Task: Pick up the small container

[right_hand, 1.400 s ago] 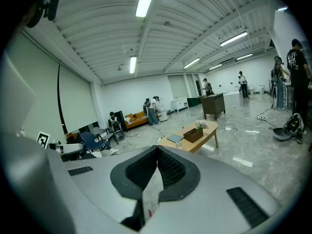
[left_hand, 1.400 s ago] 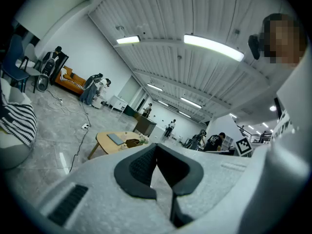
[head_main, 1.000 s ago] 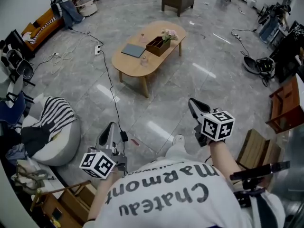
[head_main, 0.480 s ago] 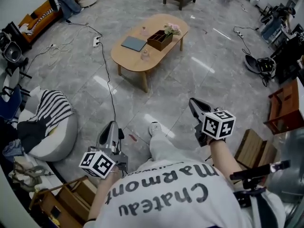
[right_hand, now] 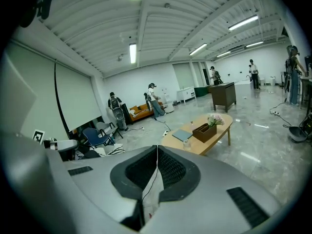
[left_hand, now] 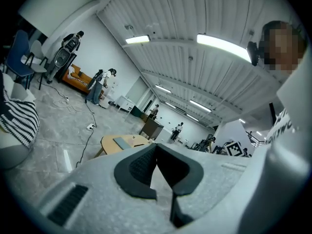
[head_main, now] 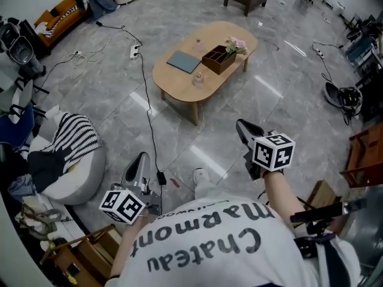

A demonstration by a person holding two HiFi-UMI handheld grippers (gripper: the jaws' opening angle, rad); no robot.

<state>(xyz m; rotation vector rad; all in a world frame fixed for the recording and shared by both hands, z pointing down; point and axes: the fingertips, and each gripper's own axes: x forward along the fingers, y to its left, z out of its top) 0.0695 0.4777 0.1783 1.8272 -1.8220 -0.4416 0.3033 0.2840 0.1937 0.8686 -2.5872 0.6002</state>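
1. Left gripper sits at the lower left of the head view, jaws clenched, nothing between them.
2. Right gripper, right of centre, has its jaws clenched too, and empty.
3. The small container stands on the oval surface at upper middle, well apart from both grippers.

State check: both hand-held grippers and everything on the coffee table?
left hand-held gripper: shut, empty
right hand-held gripper: shut, empty
small container: upright on the table, untouched
grey laptop: closed, lying flat
wooden box: upright, flowers at one end
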